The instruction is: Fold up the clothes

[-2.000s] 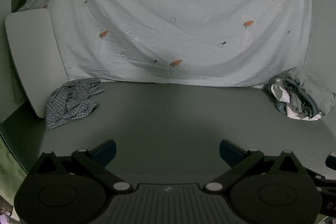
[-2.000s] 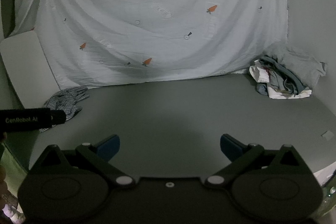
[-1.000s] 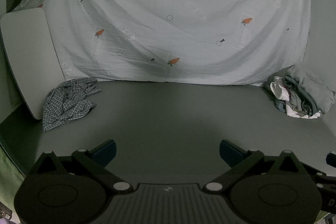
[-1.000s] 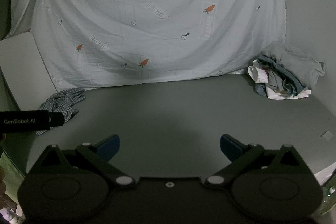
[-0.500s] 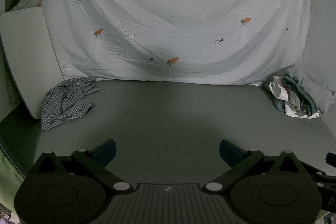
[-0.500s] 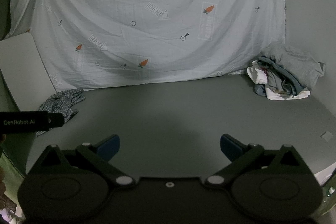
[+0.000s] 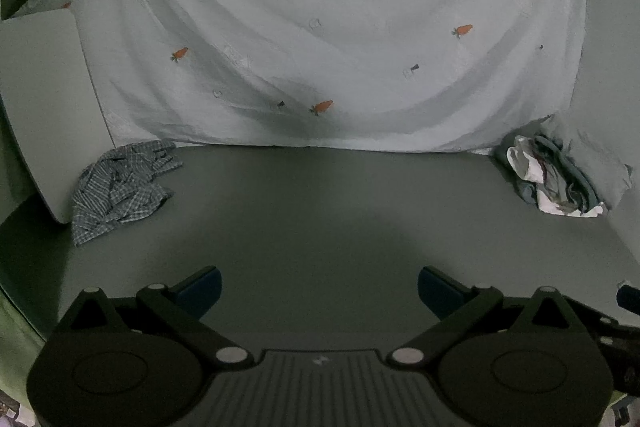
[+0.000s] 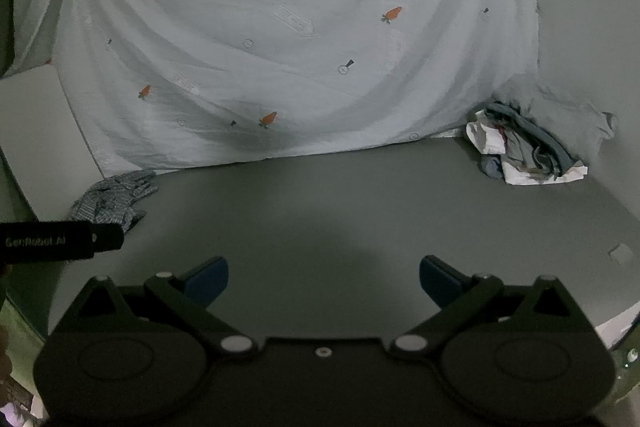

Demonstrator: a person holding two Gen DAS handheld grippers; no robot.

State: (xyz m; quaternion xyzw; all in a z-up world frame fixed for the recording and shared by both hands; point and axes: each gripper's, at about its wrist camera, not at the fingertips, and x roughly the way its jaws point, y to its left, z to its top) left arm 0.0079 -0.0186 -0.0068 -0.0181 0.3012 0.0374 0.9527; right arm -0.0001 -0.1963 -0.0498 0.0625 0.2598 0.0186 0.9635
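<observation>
A crumpled blue-and-white checked shirt (image 7: 120, 187) lies at the far left of the grey table (image 7: 320, 211); it also shows in the right wrist view (image 8: 114, 197). A heap of grey and white clothes (image 7: 560, 179) sits at the far right against the wall, also in the right wrist view (image 8: 532, 143). My left gripper (image 7: 319, 289) is open and empty, low over the table's near side. My right gripper (image 8: 323, 281) is open and empty too. The left gripper's black body (image 8: 60, 239) shows at the left edge of the right wrist view.
A pale sheet with a carrot print (image 7: 320, 27) hangs behind the table. A light grey board (image 7: 44, 107) leans at the far left beside the checked shirt. A small pale scrap (image 8: 622, 253) lies near the table's right edge.
Both views have shifted a little: the checked shirt and the clothes heap have slid slightly in the frames. Both grippers stay open and empty.
</observation>
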